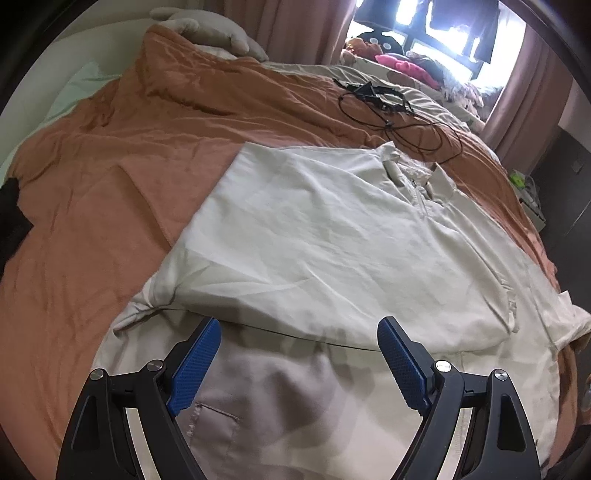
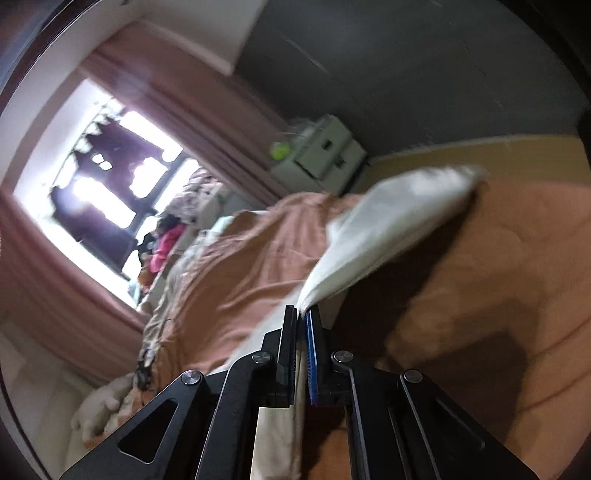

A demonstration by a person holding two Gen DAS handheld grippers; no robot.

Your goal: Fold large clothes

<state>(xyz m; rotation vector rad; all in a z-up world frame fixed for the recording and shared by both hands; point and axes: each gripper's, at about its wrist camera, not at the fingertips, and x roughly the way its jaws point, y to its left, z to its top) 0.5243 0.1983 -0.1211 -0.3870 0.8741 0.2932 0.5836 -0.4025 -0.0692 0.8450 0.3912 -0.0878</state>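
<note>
Left wrist view: your left gripper (image 1: 299,334) hangs over the near part of the shirt (image 1: 314,236), its blue pads (image 1: 195,365) spread wide with nothing between them. The shirt is a pale cream garment lying on the orange blanket (image 1: 110,177) that covers the bed. One side has been folded over the body, which leaves a straight edge running from the near left to the far middle. The collar (image 1: 413,173) lies at the far end, toward a tangle of black cable (image 1: 388,110) on the blanket. A thin dark line crosses the cloth just beyond the pad tips; what it is cannot be told. A pocket seam shows on the cloth beneath the gripper, in its shadow. A grey pillow (image 1: 214,31) sits at the far left corner of the bed, and a heap of clothes (image 1: 399,61) lies under the bright window (image 1: 436,33).

Right wrist view: your right gripper (image 2: 301,314) is clenched on a piece of the shirt (image 2: 388,221). The cloth rises from the pinched tips as a blurred band stretching up and to the right, above the blanket (image 2: 498,295). The view is tilted and blurred. Pink curtains (image 2: 207,122) frame the window (image 2: 107,177), and a small white cabinet (image 2: 328,151) stands past the far edge of the bed.
</note>
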